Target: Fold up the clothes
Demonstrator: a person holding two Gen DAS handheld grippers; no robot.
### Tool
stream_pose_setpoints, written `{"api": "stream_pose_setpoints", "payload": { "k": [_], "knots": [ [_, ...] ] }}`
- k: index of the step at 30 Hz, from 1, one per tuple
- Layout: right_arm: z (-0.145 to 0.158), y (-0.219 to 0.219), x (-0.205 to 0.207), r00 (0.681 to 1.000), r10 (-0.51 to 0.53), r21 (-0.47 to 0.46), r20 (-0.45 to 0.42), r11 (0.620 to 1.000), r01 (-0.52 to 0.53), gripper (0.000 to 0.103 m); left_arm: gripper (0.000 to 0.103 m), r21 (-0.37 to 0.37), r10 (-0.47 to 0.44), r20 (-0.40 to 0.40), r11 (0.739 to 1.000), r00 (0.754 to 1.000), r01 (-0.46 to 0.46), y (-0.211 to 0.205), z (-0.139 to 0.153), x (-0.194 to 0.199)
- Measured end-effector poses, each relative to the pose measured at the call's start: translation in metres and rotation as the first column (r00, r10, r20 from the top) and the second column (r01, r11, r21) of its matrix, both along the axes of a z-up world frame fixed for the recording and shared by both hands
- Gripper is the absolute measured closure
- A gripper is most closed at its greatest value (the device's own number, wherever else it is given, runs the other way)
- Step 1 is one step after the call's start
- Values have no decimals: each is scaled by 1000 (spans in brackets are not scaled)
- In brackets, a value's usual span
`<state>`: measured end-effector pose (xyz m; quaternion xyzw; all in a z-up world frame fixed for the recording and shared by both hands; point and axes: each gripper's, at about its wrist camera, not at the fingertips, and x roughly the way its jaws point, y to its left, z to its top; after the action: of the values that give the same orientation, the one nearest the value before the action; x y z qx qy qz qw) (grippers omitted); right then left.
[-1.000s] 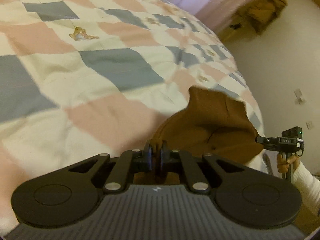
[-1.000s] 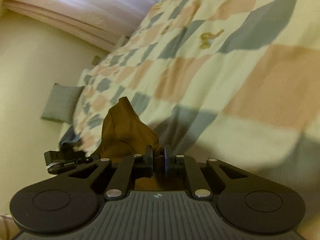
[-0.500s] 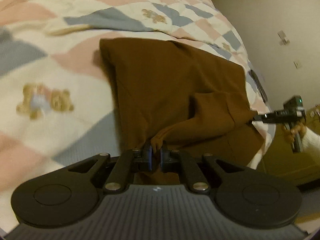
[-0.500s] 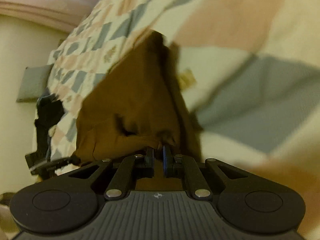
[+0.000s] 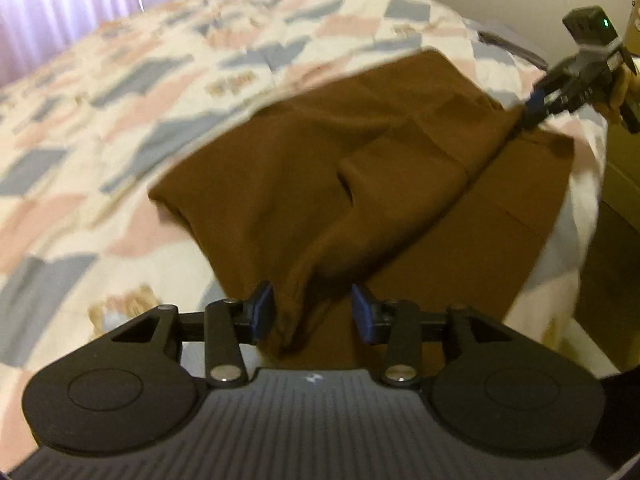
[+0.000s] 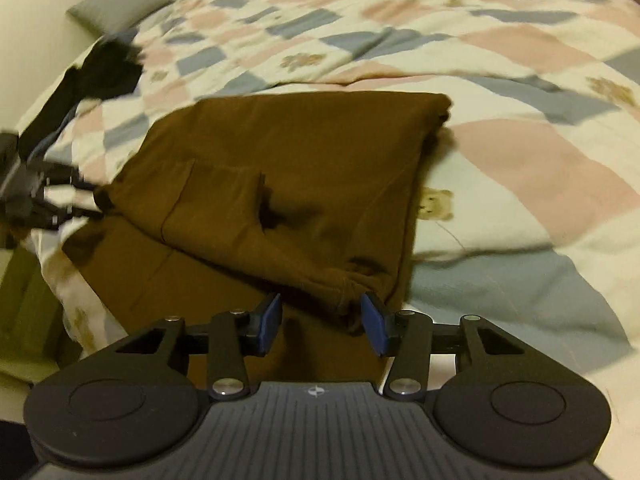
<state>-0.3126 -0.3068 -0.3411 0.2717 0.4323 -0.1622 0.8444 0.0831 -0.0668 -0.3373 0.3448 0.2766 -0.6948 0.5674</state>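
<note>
Lying folded at the quilt's [image 5: 120, 152] near edge, the brown garment [image 5: 304, 184] sits between both opening, released grippers [image 5: 313, 312] [image 6: 322, 322].

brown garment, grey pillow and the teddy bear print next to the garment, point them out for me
brown garment [image 6: 304, 148], right wrist view, on its flat upper layer
grey pillow [image 6: 116, 2], right wrist view, on its middle
teddy bear print [image 6: 434, 204], right wrist view, on the bear's body
</note>
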Motion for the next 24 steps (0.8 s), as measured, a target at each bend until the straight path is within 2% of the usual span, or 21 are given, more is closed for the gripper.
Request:
{"api": "stream_pose_setpoints", "payload": {
  "k": [2,3,4,5,6,9,12,15,18,19,20,22,24],
  "knots": [
    [-3,1,-1,1000,26,-10,17,1000,-26,55,70,-22,12,-7,1000,1000,-12,-3,4,-1],
    [-2,1,-3,999,36,-15,26,999,-35,55,78,-2,2,2,1000,1000,-2,-4,1,-3],
    [0,2,-5,998,47,-21,35,999,-46,64,100,22,-10,11,1000,1000,10,-4,-2,-5],
    [-1,0,-7,998,52,-20,34,998,-51,86,101,44,-27,22,999,999,26,-4,-6,-7],
    [-2,-2,-9,998,56,-18,32,998,-56,93,101,67,-45,34,997,998,43,-3,-10,-10],
    [1,-5,-11,997,72,-31,36,997,-71,93,101,98,-85,90,992,992,76,3,-15,-20],
    [14,3,-5,992,125,-122,-2,985,-124,74,98,104,-73,106,993,992,62,1,-14,-22],
    [23,16,4,980,196,-219,-21,956,-196,73,96,116,-90,132,990,987,75,0,-18,-26],
    [23,30,16,956,288,-294,-46,911,-289,68,97,121,-119,162,988,980,100,0,-22,-31],
    [21,34,19,944,324,-313,-59,892,-325,71,99,122,-129,170,987,977,109,0,-23,-33],
    [18,37,21,932,353,-311,-80,880,-359,98,100,119,-135,174,986,975,116,1,-21,-34],
    [11,35,22,923,368,-270,-108,883,-384,101,101,113,-148,182,985,972,129,3,-18,-36],
    [15,36,13,926,366,-264,-98,887,-378,101,101,108,-163,178,983,970,145,6,-12,-37]
  ]
}}
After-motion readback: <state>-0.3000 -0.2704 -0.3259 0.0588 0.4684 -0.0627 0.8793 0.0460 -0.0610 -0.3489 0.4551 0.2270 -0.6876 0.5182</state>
